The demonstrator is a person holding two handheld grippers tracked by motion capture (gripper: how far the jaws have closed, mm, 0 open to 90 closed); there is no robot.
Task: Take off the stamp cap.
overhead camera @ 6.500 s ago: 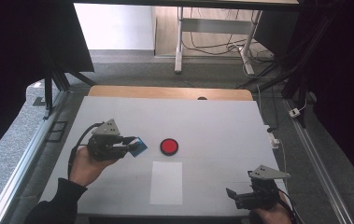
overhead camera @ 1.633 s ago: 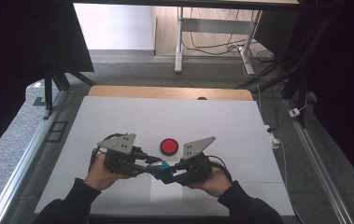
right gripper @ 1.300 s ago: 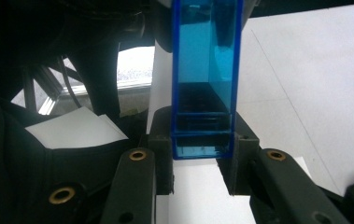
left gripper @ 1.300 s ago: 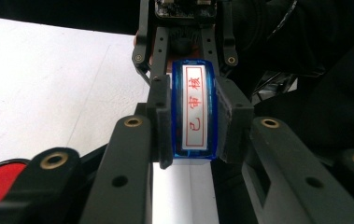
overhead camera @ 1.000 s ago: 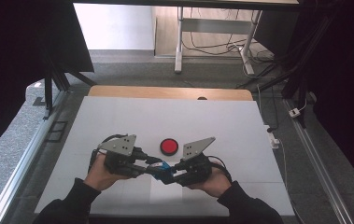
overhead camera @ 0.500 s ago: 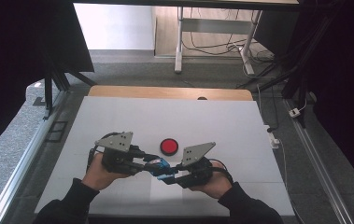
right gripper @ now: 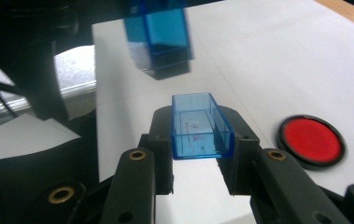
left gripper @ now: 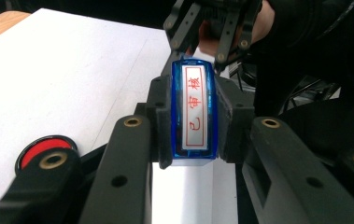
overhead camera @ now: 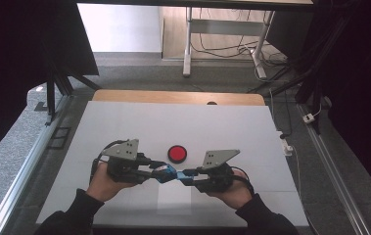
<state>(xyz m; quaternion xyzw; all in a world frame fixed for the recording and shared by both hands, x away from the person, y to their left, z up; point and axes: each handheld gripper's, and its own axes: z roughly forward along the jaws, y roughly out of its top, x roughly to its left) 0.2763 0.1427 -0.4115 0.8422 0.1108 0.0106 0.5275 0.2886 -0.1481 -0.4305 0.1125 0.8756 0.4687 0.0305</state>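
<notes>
The left gripper's (left gripper: 191, 154) fingers (left gripper: 158, 126) are clamped on the blue stamp body (left gripper: 194, 112), its red-lettered label facing up in the left gripper view. The right gripper's (right gripper: 198, 154) fingers (right gripper: 160, 140) pinch the clear blue cap (right gripper: 200, 126). Both pieces hang just apart, low in the middle of the high view, over the white paper (overhead camera: 173, 203) on the table (overhead camera: 124, 122), with the red ink pad (overhead camera: 177, 153) just above them. A tilted pull could let the smooth cap slip, or bump the stamp's inked face and smear the paper.

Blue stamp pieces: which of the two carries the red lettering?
The stamp body in the left gripper: its white label bears red characters. The hollow blue cap in the right gripper has no label.
</notes>
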